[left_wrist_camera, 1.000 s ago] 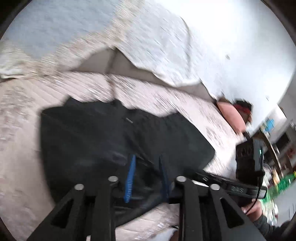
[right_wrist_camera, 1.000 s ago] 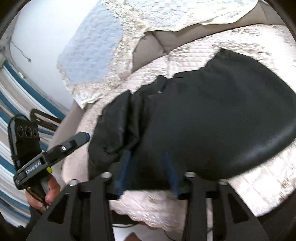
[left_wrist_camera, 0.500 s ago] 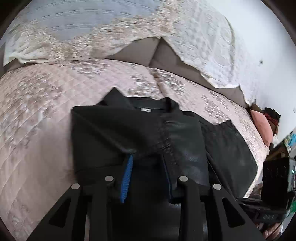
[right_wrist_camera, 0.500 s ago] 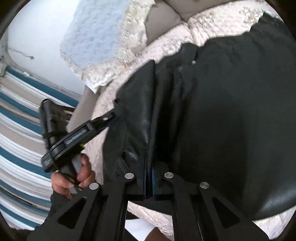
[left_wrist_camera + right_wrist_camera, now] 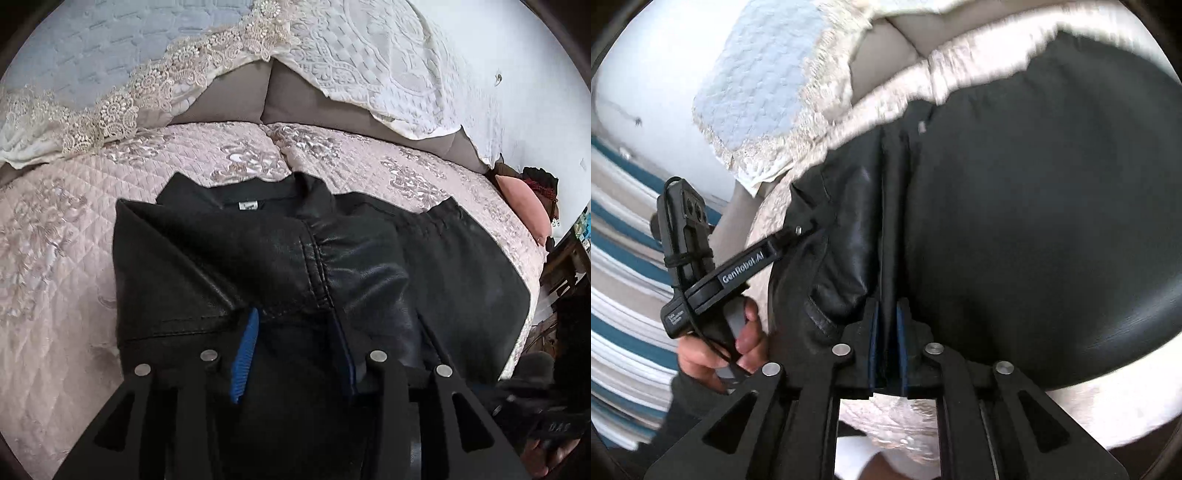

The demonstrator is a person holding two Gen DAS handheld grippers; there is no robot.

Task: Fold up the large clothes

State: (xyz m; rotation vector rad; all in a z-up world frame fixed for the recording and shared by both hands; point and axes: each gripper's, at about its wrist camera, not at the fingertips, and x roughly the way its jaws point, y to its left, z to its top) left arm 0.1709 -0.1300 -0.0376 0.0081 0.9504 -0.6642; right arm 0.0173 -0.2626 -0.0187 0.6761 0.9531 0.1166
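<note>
A pink quilted bedspread [image 5: 55, 280] covers the bed, with lace-edged pillows [image 5: 192, 62] at the far end. On it lies a black leather jacket [image 5: 362, 280], collar and label pointing far toward the pillows, hem near, so its long axis runs near to far; its left side is folded over the middle. The right gripper [image 5: 886, 332] is clamped on a fold of the jacket's near edge. The left gripper [image 5: 295, 339] hangs over the jacket, jaws spread wide

Wrist cams close, prob. sharing jacket [image 5: 280, 266]
</note>
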